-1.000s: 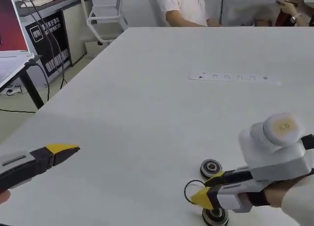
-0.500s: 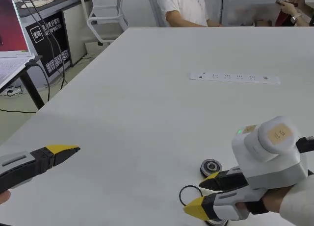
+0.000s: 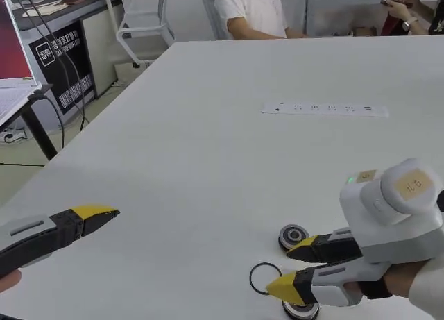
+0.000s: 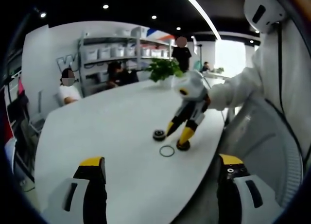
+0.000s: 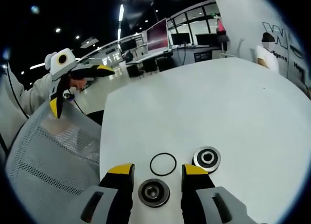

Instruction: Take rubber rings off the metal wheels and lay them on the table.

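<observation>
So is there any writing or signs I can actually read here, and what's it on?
Black sign, far left of the head view: white characters and a barcode, too blurred to read.
Wall lettering: a large "W"; the rest is too blurred.
Power strip: markings too small to read.

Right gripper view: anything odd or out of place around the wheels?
Nothing stands out. One rubber ring lies flat on the table beside the nearer wheel and the farther wheel, both flat too. The right gripper is open, jaws either side of the nearer wheel.
</observation>
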Motion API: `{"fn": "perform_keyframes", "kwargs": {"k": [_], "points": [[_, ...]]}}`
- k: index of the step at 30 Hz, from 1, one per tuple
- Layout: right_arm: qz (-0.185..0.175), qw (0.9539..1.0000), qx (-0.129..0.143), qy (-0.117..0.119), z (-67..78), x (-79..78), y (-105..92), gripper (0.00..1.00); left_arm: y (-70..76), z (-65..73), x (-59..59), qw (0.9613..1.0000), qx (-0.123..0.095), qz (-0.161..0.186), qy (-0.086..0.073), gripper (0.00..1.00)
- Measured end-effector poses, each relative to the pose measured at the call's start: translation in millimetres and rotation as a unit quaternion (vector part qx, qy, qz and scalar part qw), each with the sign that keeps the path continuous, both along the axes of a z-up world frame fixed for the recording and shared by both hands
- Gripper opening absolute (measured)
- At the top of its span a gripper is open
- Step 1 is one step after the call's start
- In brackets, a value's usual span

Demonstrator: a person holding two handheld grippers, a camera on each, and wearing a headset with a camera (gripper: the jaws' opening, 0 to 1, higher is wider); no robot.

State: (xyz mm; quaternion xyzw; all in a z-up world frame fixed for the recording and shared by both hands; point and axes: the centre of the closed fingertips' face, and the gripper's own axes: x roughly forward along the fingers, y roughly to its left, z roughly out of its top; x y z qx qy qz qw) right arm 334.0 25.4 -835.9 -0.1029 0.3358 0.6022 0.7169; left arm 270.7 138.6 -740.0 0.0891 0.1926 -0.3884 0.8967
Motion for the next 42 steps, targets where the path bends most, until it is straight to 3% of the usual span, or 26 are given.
{"fn": "perform_keyframes", "kwargs": {"k": [10,20,25,30,33,35,40,42], "points": [[-0.018,0.9994,0.026,-0.012,11.7,-2.1,-33.1,0.35,-20.3,11.1,15.3,0.9991,0.011,-0.039,-0.01,0.93],[-0.034,0.9985,0.042,-0.001,3.3,-9.7,-52.6,0.34,-51.1,14.5,27.6,0.996,0.024,-0.086,-0.011,0.81],[-0.035,0.998,0.051,0.008,0.0,-14.5,-52.3,0.34,-68.4,16.3,33.4,0.993,0.028,-0.112,-0.023,0.72],[-0.035,0.9979,0.053,0.015,-7.5,-19.8,-49.8,0.34,-86.5,12.5,39.8,0.9894,0.037,-0.139,-0.025,0.68],[-0.037,0.9976,0.056,0.017,-9.3,-20.8,-48.2,0.33,-95.6,11.2,44.6,0.989,0.028,-0.143,-0.026,0.64],[-0.036,0.9976,0.055,0.019,-11.6,-21.9,-47.5,0.33,-103.1,6.9,46.8,0.9886,0.02,-0.147,-0.025,0.61],[-0.036,0.9978,0.053,0.019,-14.4,-23.7,-47.5,0.32,-121.1,-10.3,48.7,0.9869,0.03,-0.158,-0.016,0.58],[-0.036,0.9977,0.055,0.018,-14.4,-24.5,-46.8,0.32,-127.7,-15.7,45.8,0.9843,0.036,-0.172,-0.014,0.56]]}}
